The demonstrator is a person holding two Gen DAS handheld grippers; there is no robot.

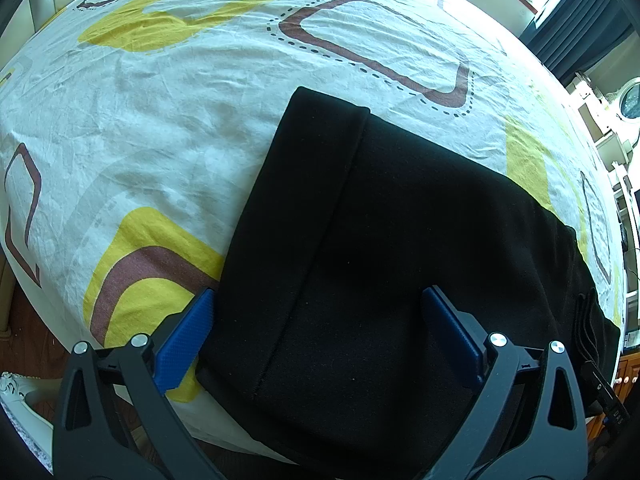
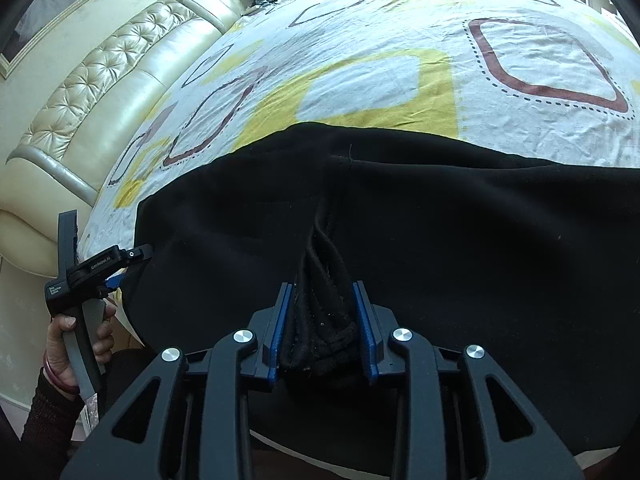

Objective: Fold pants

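Observation:
Black pants (image 1: pixel 380 240) lie folded on the patterned bed sheet (image 1: pixel 160 120), their hem end pointing away in the left wrist view. My left gripper (image 1: pixel 318 300) is open, its blue pads (image 1: pixel 188 332) straddling the near edge of the pants. In the right wrist view the pants (image 2: pixel 440 220) spread across the bed's near side. My right gripper (image 2: pixel 320 292) is shut on a bunched ridge of the black fabric (image 2: pixel 320 320). The left gripper (image 2: pixel 100 268), held by a hand, shows at the pants' left edge.
The sheet (image 2: pixel 360 60) is white with yellow and brown squares. A padded cream headboard (image 2: pixel 100 80) runs along the left in the right wrist view. A window and dark curtain (image 1: pixel 580 8) stand beyond the bed. Wooden floor and a white shoe (image 1: pixel 16 392) lie below the bed edge.

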